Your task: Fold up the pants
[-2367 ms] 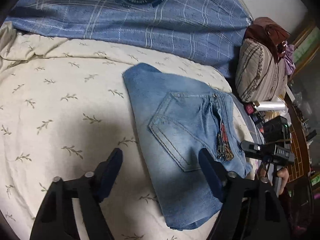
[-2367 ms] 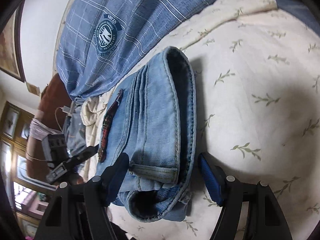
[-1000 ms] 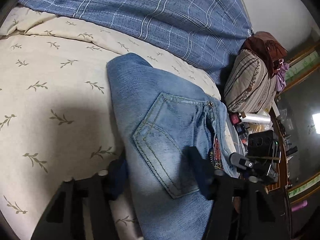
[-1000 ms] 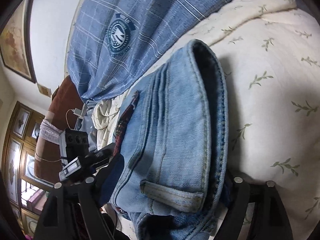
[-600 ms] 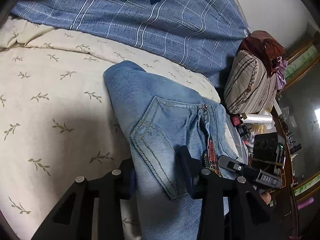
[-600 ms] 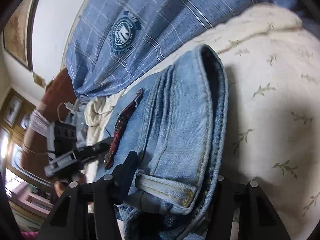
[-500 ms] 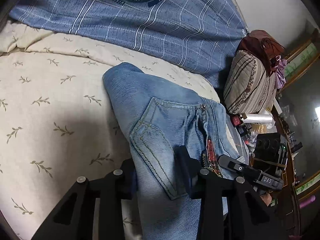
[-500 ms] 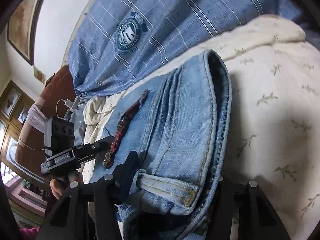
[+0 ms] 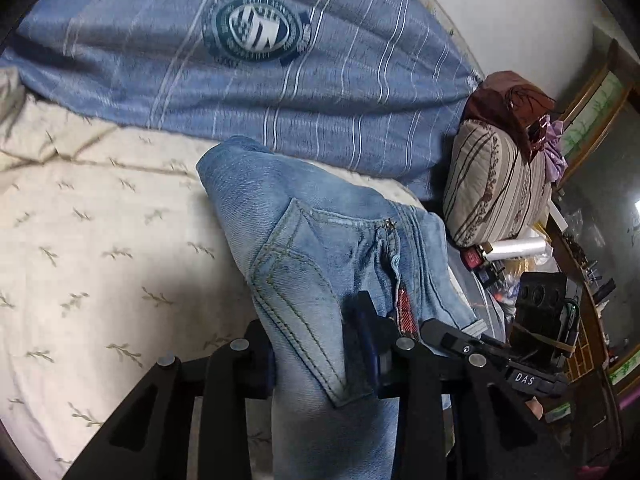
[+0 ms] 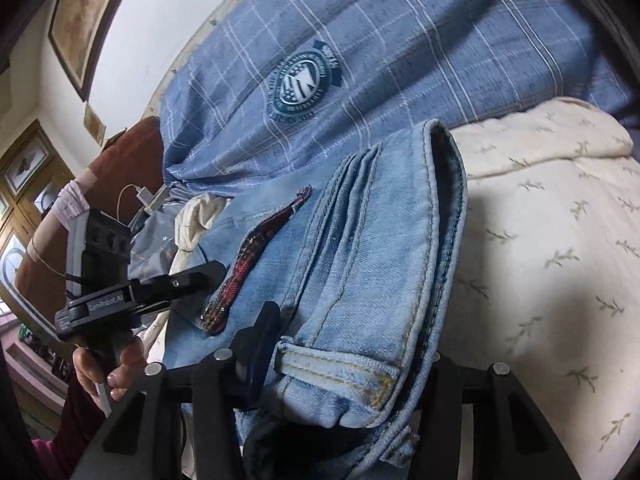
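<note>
Folded light-blue jeans (image 9: 320, 240) lie on the bed, back pocket up, with their near end raised off the sheet. My left gripper (image 9: 312, 336) is shut on the pocket-side edge, one finger under the denim and one on top. In the right wrist view the jeans (image 10: 380, 240) show their waistband and a red beaded strip. My right gripper (image 10: 352, 344) clamps the thick waistband end, its jaws still closing; its right finger is hidden behind the denim. Each gripper shows in the other's view: the right gripper (image 9: 460, 340), and the left gripper (image 10: 160, 284) held by a hand (image 10: 108, 364).
A blue plaid blanket (image 9: 280, 80) with a round crest covers the far side of the bed. The cream leaf-print sheet (image 9: 100, 240) spreads beside the jeans. A striped pillow (image 9: 496, 192) and small bedside clutter (image 9: 520, 248) sit past the jeans, near wooden furniture.
Both grippers have closed from wide open around the jeans to clamping them. Both have risen and rolled slightly, lifting the near end of the jeans off the sheet.
</note>
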